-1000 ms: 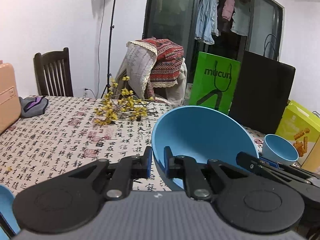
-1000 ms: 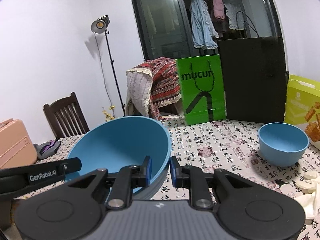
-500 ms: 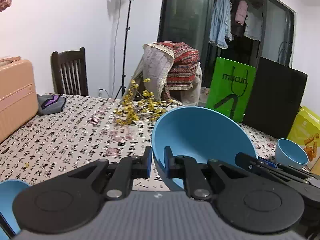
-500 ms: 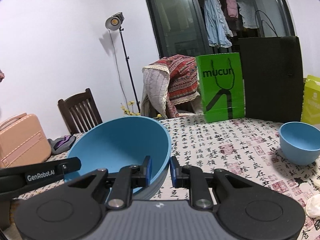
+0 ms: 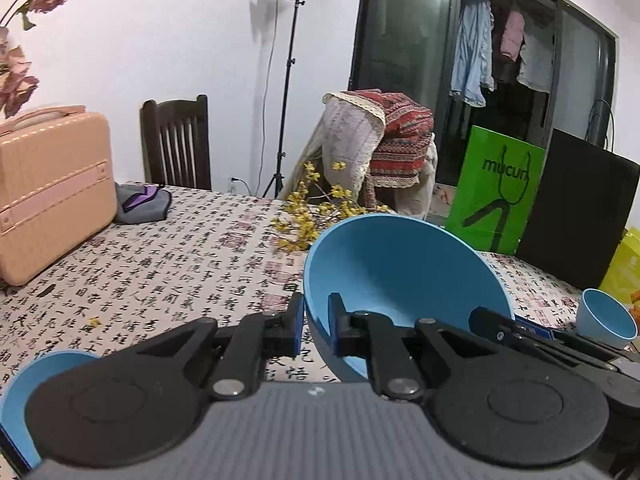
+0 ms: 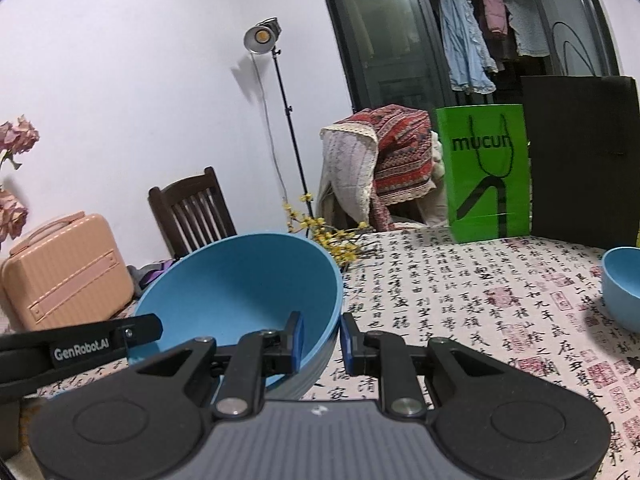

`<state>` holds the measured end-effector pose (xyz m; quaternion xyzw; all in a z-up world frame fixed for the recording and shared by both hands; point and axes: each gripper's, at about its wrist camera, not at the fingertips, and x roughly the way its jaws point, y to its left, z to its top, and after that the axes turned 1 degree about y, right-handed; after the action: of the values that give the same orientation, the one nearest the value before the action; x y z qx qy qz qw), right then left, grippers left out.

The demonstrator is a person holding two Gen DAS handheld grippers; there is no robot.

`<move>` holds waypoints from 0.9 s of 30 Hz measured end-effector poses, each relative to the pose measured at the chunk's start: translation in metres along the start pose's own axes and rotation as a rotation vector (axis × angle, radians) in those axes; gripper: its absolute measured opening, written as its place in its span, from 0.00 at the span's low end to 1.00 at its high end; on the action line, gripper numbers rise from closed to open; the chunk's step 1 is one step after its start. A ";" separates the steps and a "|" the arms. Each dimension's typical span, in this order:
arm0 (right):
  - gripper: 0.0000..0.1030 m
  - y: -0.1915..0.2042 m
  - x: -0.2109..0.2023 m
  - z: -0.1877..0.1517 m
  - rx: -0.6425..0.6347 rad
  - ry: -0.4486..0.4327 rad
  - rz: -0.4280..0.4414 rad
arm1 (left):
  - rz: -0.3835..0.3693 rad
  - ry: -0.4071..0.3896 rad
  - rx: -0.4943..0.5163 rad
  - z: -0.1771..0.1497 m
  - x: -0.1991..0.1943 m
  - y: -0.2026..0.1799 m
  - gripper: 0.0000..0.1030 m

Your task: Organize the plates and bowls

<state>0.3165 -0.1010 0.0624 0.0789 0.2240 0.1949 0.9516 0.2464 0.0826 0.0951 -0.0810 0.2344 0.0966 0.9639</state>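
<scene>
The left gripper (image 5: 314, 326) pinches the left rim of a large blue bowl (image 5: 396, 272); the right gripper (image 6: 322, 338) pinches its opposite rim, holding it tilted above the calligraphy-print tablecloth (image 5: 168, 264); a small blue bowl (image 6: 622, 286) sits well apart to the right.

Right gripper (image 6: 321, 338): clamped on the near-right rim of the large blue bowl (image 6: 240, 280), one pad inside, one outside.
Large blue bowl: tilted, raised above the calligraphy tablecloth (image 6: 480, 300).
Left gripper (image 6: 100, 344): black finger reaching the bowl's left rim.
Small blue bowl (image 6: 622, 286): well right of the large bowl, resting on the tablecloth.
Yellow flower sprig (image 6: 336, 240): just behind the large bowl.
Peach suitcase (image 6: 64, 272): left of it.
</scene>
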 end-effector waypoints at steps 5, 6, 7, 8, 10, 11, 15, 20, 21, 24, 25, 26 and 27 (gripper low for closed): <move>0.18 0.012 0.001 -0.002 -0.011 0.006 0.025 | 0.022 -0.005 -0.014 0.000 -0.006 0.011 0.12; 0.18 0.014 0.002 -0.002 -0.013 0.007 0.030 | 0.027 -0.007 -0.017 0.000 -0.007 0.013 0.12; 0.18 0.016 0.001 -0.003 -0.015 0.008 0.036 | 0.032 -0.008 -0.020 0.000 -0.009 0.015 0.12; 0.18 0.018 0.001 -0.003 -0.018 0.008 0.040 | 0.037 -0.010 -0.024 -0.001 -0.010 0.017 0.12; 0.18 0.023 0.001 -0.004 -0.023 0.010 0.049 | 0.044 -0.013 -0.031 -0.001 -0.013 0.021 0.12; 0.18 0.025 0.001 -0.005 -0.026 0.011 0.055 | 0.049 -0.014 -0.035 -0.001 -0.014 0.024 0.12; 0.18 0.035 0.001 -0.006 -0.036 0.016 0.075 | 0.065 -0.020 -0.047 -0.003 -0.020 0.032 0.12; 0.18 0.048 0.002 -0.008 -0.049 0.019 0.100 | 0.087 -0.027 -0.065 -0.004 -0.027 0.045 0.12; 0.18 0.050 0.002 -0.008 -0.051 0.020 0.105 | 0.091 -0.028 -0.070 -0.004 -0.029 0.047 0.12; 0.18 0.059 0.002 -0.009 -0.060 0.023 0.123 | 0.109 -0.033 -0.081 -0.005 -0.034 0.056 0.12; 0.18 0.062 0.003 -0.010 -0.064 0.024 0.128 | 0.113 -0.035 -0.084 -0.006 -0.036 0.058 0.12; 0.18 0.065 0.003 -0.011 -0.067 0.025 0.135 | 0.119 -0.036 -0.087 -0.006 -0.037 0.061 0.12; 0.18 0.068 0.002 -0.011 -0.069 0.026 0.140 | 0.125 -0.037 -0.091 -0.007 -0.039 0.064 0.12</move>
<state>0.2905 -0.0373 0.0679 0.0589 0.2237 0.2697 0.9348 0.1957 0.1372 0.1003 -0.1083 0.2165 0.1688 0.9555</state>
